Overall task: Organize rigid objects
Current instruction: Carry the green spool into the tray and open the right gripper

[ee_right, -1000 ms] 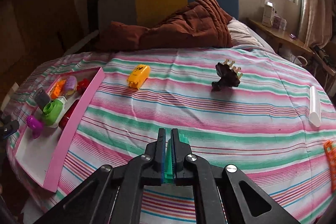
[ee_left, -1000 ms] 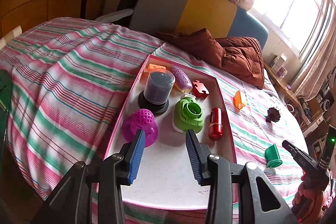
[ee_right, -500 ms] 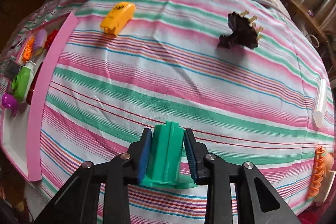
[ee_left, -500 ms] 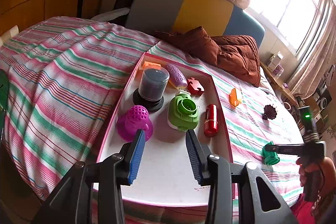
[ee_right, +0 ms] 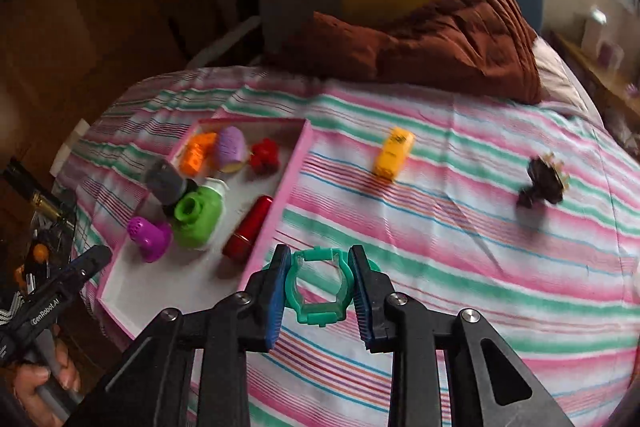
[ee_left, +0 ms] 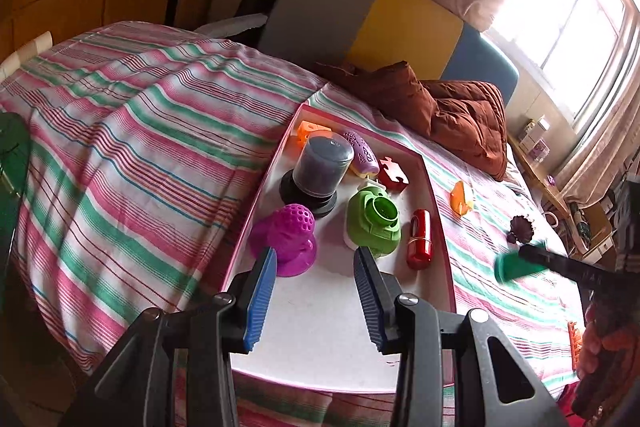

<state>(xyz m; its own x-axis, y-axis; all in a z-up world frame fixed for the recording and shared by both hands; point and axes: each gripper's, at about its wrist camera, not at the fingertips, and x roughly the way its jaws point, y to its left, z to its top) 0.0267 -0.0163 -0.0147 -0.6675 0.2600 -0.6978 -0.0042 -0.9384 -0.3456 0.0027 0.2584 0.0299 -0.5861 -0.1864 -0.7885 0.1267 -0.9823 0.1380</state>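
Green clip point(ee_right: 318, 285) pinched in right gripper point(ee_right: 319, 291) near pink tray rim point(ee_right: 276, 215); left gripper point(ee_left: 315, 301) spread, empty.

Pink tray point(ee_right: 276, 203) – red tube point(ee_right: 248, 229) – on pink-green striped sheet point(ee_right: 460, 247).

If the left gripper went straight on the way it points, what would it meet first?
Probably the bare white floor of the pink tray, just short of the purple toy and green toy. The left gripper is empty; depth is unclear.
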